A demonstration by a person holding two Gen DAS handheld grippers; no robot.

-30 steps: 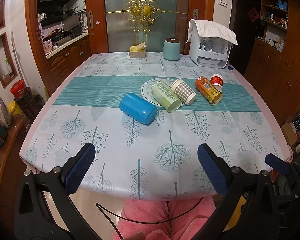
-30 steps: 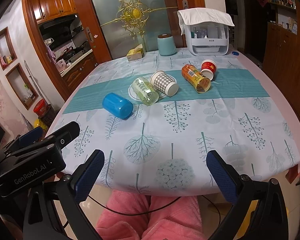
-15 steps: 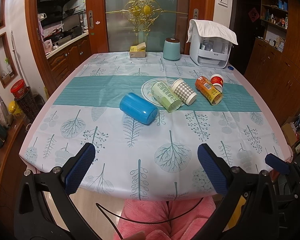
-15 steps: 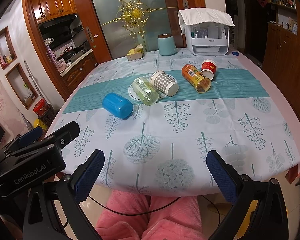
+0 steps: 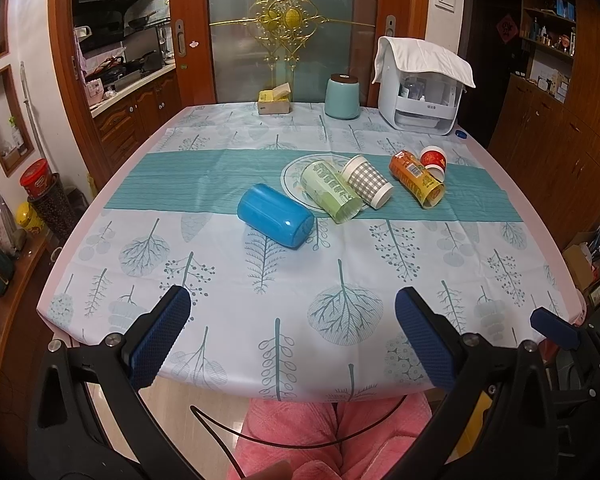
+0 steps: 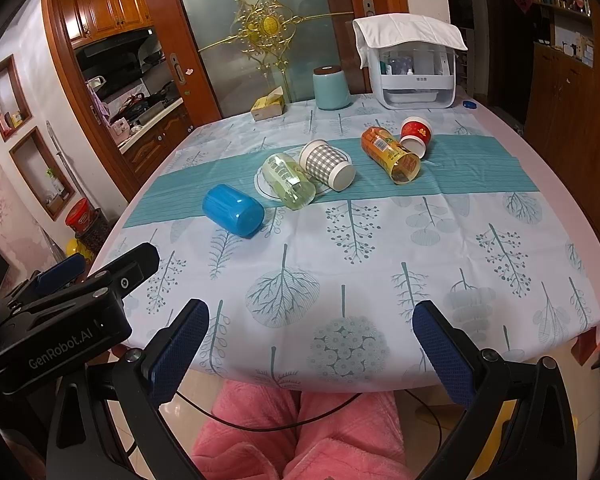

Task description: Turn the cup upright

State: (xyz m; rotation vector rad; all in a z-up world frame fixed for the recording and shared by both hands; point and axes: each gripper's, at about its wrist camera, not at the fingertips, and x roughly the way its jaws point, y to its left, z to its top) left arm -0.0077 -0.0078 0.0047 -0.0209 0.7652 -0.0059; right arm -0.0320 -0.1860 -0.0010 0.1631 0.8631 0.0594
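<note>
Both grippers hang wide apart and empty at the near edge of the desk [image 5: 100, 264]: the left gripper [image 5: 292, 336] at about 6 o'clock in its own view, the right gripper [image 6: 312, 344] likewise low in its view, with the person's pink-clad lap below. None of the cups is upright yet. Nearest lies the blue plastic cup [image 5: 275, 221], on its side at about 12 o'clock from the left gripper and 11 o'clock from the right, its closed base turned toward the cameras. Beyond it, toward 1 o'clock, a pale green cup [image 5: 332, 192] and a grey checked paper cup [image 5: 367, 186] lie side by side over a round coaster [image 5: 292, 172], and farther right an orange cup [image 5: 417, 184] lies touching a small red paper cup [image 5: 433, 161]. The blue cup looks like rigid, smooth plastic: light, likely slippery, and free to roll, so a firm pinch across the middle of its barrel seems best, then a turn of the wrist to stand it. The paper cups would probably crush under the same squeeze and call for a gentler hold near the stiffer rim.
</note>
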